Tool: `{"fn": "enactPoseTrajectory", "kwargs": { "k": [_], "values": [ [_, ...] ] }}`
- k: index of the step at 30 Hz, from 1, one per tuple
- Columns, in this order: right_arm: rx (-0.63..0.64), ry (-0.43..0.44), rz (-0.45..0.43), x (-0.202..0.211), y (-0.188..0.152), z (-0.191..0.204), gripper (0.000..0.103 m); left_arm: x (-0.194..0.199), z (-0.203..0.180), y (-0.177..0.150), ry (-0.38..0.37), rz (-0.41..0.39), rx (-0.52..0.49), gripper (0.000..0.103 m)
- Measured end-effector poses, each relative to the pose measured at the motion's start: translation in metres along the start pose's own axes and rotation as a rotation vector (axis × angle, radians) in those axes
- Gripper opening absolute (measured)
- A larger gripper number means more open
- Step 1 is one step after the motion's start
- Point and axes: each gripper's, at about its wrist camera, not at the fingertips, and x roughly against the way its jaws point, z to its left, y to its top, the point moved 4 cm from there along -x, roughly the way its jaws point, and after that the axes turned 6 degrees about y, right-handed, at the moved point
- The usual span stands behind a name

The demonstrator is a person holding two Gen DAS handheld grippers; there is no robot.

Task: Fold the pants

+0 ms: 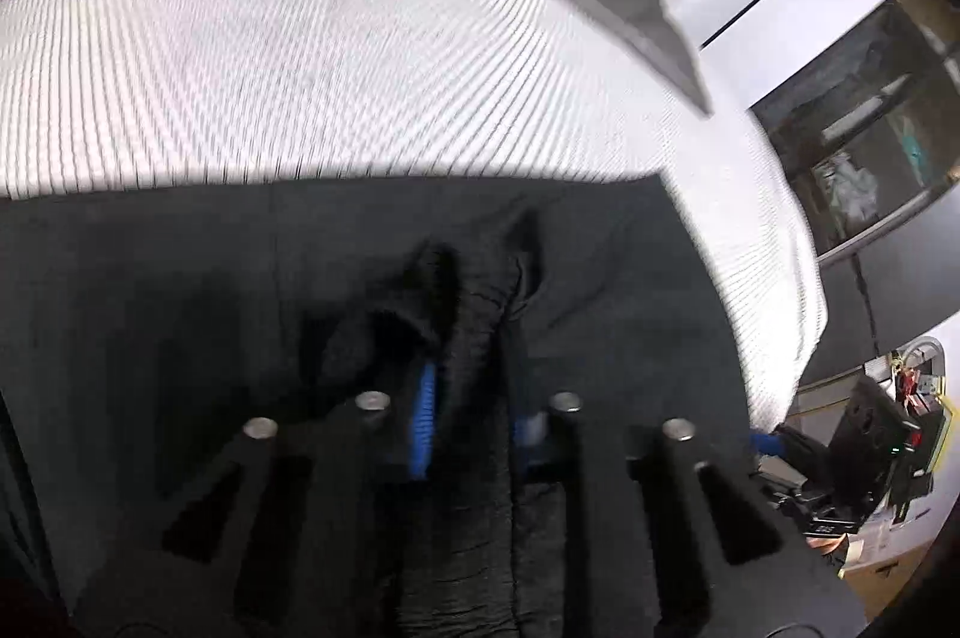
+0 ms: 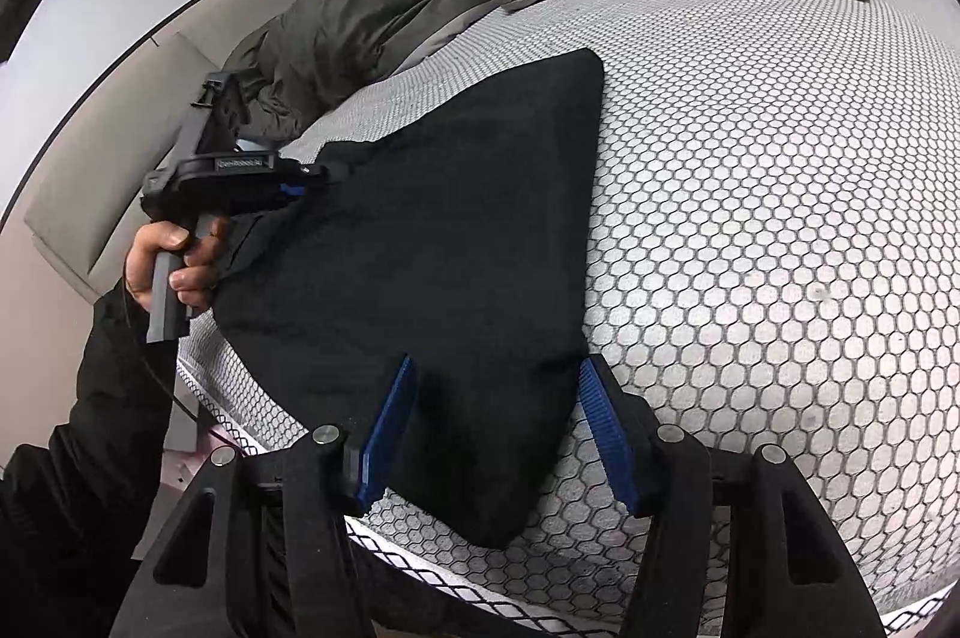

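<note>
On the bed [image 2: 750,170], the black pants [image 2: 432,230] lay flat near the edge. My left gripper [image 1: 474,416] was clamped on a bunched fold of them; my right gripper [image 2: 498,428] stood half-wide, straddling the near corner without pressing.

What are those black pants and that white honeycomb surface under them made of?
The pants look like soft matte knit, maybe fleece: the cloth bunches into fuzzy, ribbed-looking folds where the left gripper pinches it. The bed cover looks like quilted or printed white fabric with a dark hexagon grid; which one, I cannot tell.
</note>
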Motion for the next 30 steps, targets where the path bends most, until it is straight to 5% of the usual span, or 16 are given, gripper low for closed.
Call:
{"fn": "enactPoseTrajectory", "kwargs": {
  "k": [5, 9, 13, 17, 21, 22, 23, 24, 25, 27, 30],
  "values": [
    [0.003, 0.007, -0.007, 0.002, -0.001, -0.003, 0.058, 0.013, 0.002, 0.026, 0.097, -0.074, -0.024, 0.016],
    [0.007, 0.020, 0.006, 0.003, -0.003, -0.001, 0.059, -0.018, 0.014, 0.015, 0.260, 0.039, -0.072, 0.045],
    [0.004, 0.092, 0.021, 0.012, -0.016, 0.004, 0.062, 0.018, 0.003, 0.002, 0.264, -0.073, -0.053, 0.064],
    [-0.041, 0.148, 0.015, 0.016, -0.021, -0.001, 0.062, 0.052, -0.048, -0.010, 0.234, -0.197, -0.136, 0.082],
    [-0.162, 0.226, 0.004, 0.006, -0.015, -0.010, 0.057, 0.014, -0.134, -0.023, 0.105, -0.147, -0.242, 0.082],
    [-0.184, 0.238, 0.001, 0.003, -0.013, -0.010, 0.047, -0.005, -0.154, -0.026, 0.072, -0.116, -0.263, 0.082],
    [-0.190, 0.235, -0.003, -0.001, -0.012, -0.009, 0.015, -0.026, -0.171, -0.030, 0.049, -0.072, -0.287, 0.082],
    [-0.165, 0.222, 0.008, -0.003, -0.013, -0.006, 0.007, -0.048, -0.185, -0.033, 0.028, -0.017, -0.303, 0.072],
    [-0.147, 0.208, 0.013, -0.005, -0.015, -0.002, 0.006, -0.072, -0.193, -0.036, 0.029, 0.059, -0.317, 0.051],
    [-0.147, 0.205, 0.021, -0.003, -0.025, 0.002, 0.003, -0.102, -0.195, -0.038, 0.094, 0.118, -0.300, 0.044],
    [-0.176, 0.217, 0.043, 0.001, -0.042, 0.003, 0.003, -0.107, -0.186, -0.030, 0.071, 0.099, -0.224, 0.040]
  ]
}}
